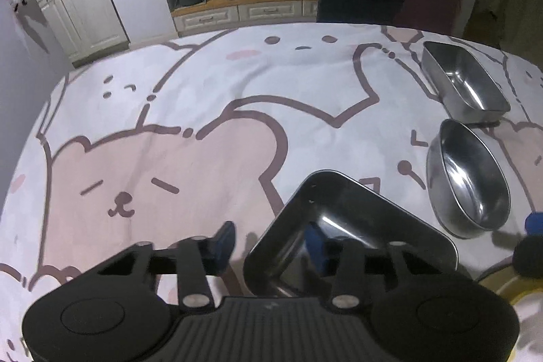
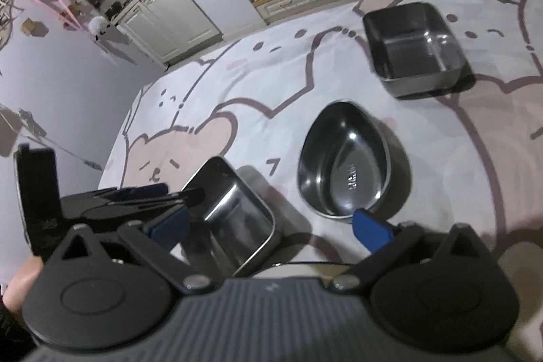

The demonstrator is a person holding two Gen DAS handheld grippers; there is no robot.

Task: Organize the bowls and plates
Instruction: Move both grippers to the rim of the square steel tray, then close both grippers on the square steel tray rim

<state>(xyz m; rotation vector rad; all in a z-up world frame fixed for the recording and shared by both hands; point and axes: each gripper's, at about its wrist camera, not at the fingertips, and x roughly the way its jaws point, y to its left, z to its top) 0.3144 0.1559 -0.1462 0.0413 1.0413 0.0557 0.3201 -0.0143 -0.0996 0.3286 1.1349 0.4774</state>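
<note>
We judge that we are at the beginning of a pick: the left gripper has its jaws apart, and they stand on both sides of the near wall of the square steel dish. One blue finger is outside the dish on its left side, the other is inside it. The wall is between them, but the fingers do not press it yet, as far as we can see.

The right gripper is also spread wide and holds nothing. The same square steel dish is just in front of its left finger, and the egg-shaped steel bowl is just ahead of its right finger. Farther ahead and to the right is the rectangular steel tray, well apart from the two other pieces. All three stand upright on the bear-print tablecloth.

For the next move we think the left jaws must come together on the dish wall, firmly, because polished steel can slip. Then we must lift it level. Where it should go, into the tray or elsewhere, we cannot tell.
</note>
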